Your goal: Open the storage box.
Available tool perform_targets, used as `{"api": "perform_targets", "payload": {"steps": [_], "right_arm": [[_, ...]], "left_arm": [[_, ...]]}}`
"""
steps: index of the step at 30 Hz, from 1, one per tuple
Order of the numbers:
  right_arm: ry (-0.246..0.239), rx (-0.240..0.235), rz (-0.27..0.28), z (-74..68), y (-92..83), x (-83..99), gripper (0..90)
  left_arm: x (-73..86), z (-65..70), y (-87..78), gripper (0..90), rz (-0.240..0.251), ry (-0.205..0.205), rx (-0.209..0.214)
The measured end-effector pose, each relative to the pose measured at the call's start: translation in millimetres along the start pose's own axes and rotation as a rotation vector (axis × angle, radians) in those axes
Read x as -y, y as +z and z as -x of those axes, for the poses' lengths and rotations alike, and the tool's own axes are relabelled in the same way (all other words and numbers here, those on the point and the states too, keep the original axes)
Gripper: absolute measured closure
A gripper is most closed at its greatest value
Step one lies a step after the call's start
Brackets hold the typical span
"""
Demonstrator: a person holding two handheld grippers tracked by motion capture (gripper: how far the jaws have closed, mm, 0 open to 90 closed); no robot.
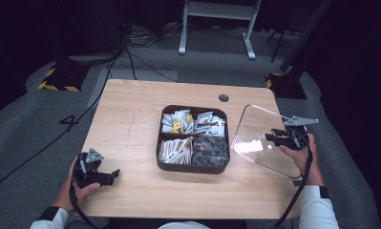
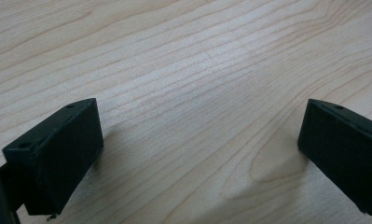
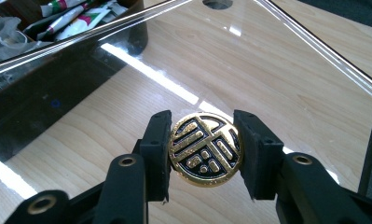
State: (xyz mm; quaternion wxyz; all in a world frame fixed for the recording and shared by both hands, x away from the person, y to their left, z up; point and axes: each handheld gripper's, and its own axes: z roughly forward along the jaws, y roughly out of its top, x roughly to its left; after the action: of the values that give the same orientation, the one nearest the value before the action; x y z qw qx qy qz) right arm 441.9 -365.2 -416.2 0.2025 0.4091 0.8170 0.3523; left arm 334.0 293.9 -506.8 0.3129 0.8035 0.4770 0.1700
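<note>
Two tools work here: the right tool (image 3: 204, 151) is clamped on the round knob (image 3: 205, 149) of the clear lid (image 1: 259, 138), tilted beside the brown box (image 1: 193, 164), so the knob could slip and the lid drop on the worktop (image 1: 131, 124), while the left tool (image 2: 197, 154) rests apart

Wooden table (image 1: 131, 119) — cables (image 1: 145, 40) and metal stand (image 1: 219, 9) beyond.

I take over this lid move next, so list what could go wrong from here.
1. The right gripper holds the clear lid only by its round gold knob; the knob could slip or turn between the pads.
2. The lid hangs tilted beside the tray; its edge could strike the tray wall.
3. It reaches toward the table edge; set down there, it could slide off.
</note>
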Motion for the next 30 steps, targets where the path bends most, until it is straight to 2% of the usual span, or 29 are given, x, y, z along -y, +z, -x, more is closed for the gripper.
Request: {"api": "perform_targets", "payload": {"steps": [6,12,20,30], "right_arm": [[0.005,0.007,-0.020,4.2,5.5,6.3,59.1],[-0.004,0.006,-0.071,5.2,25.7,12.2,59.1],[0.000,-0.012,-0.112,6.1,45.4,17.9,59.0],[-0.004,-0.006,-0.127,5.5,58.6,20.2,58.9]], "left_arm": [[0.0,0.0,0.0,0.2,0.000,0.000,0.000],[0.0,0.0,0.0,0.2,0.000,0.000,0.000],[0.0,0.0,0.0,0.2,0.000,0.000,0.000],[0.0,0.0,0.0,0.2,0.000,0.000,0.000]]}}
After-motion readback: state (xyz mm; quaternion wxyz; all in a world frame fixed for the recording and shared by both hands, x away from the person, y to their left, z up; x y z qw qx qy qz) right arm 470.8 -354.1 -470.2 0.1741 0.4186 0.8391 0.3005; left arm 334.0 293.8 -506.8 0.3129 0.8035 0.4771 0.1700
